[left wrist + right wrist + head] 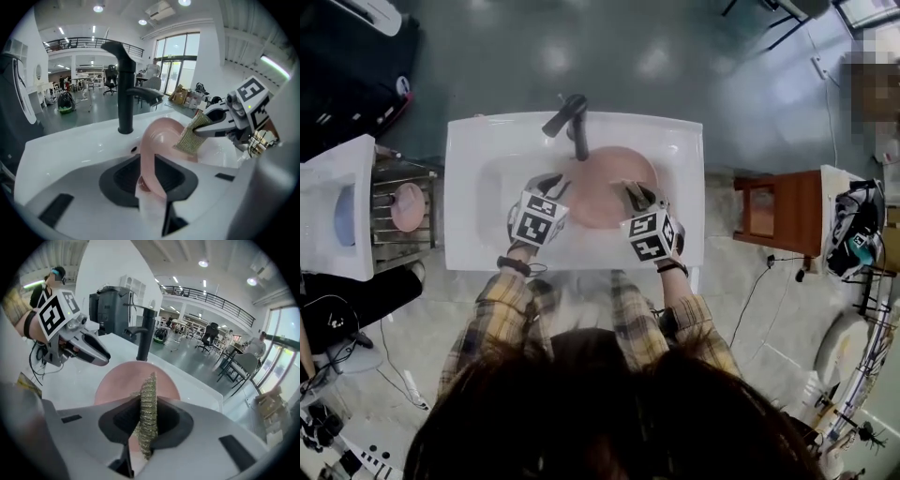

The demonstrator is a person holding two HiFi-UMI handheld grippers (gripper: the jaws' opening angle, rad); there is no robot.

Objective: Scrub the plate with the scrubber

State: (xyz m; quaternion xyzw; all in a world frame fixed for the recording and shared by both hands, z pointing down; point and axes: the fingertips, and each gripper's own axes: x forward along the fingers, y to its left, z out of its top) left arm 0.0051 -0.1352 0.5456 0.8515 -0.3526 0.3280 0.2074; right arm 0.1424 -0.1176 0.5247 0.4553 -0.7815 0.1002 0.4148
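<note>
A pink plate [600,192] lies in the white sink basin [487,202] below the black faucet [572,122]. My left gripper [555,186] is at the plate's left edge. In the left gripper view the plate's rim [161,136] runs up between its jaws, which stand apart around it; I see no pad pressing on it. My right gripper [636,195] is over the plate's right side, shut on a yellow-green mesh scrubber [147,413]. From the left gripper view the scrubber [190,138] hangs against the plate's face, held at the right gripper's tips [206,129].
A dish rack [389,239] left of the sink holds a small pink dish [408,206], with a blue plate [345,216] on the white unit beside it. A wooden stool [778,211] stands to the right. The faucet [124,89] rises just behind the plate.
</note>
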